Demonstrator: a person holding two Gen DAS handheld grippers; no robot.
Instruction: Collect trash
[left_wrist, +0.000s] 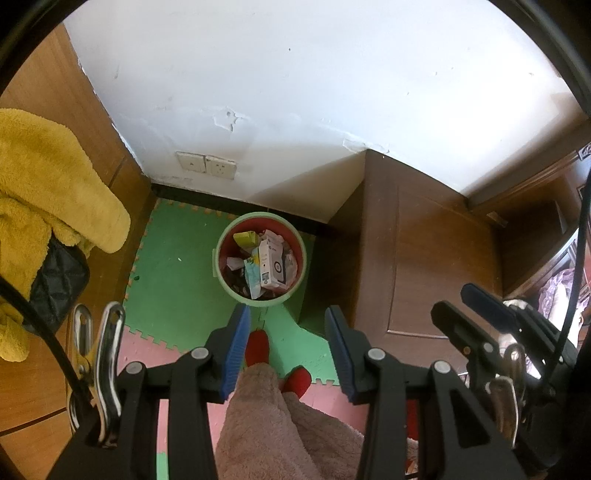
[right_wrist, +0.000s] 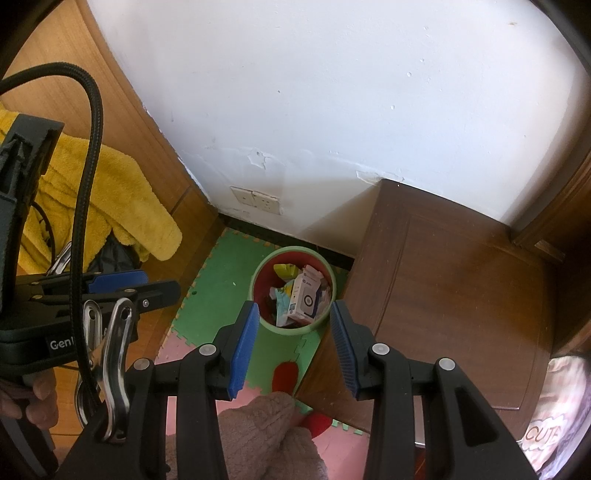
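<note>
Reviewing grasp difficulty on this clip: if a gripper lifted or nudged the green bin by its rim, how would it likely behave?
The green bin looks like thin plastic, so probably light and its rim may flex. Its load is mostly paper and a white carton, likely little weight. It stands tall on the foam mat, so a high push might tip it.

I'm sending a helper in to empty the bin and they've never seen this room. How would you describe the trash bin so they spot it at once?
Find the white wall with two sockets near the floor. Below them, on the green foam floor mat beside the dark wooden cabinet, stands the trash bin. It is the only round container there: pale green outside, red inside, stuffed with cartons and wrappers.
</note>
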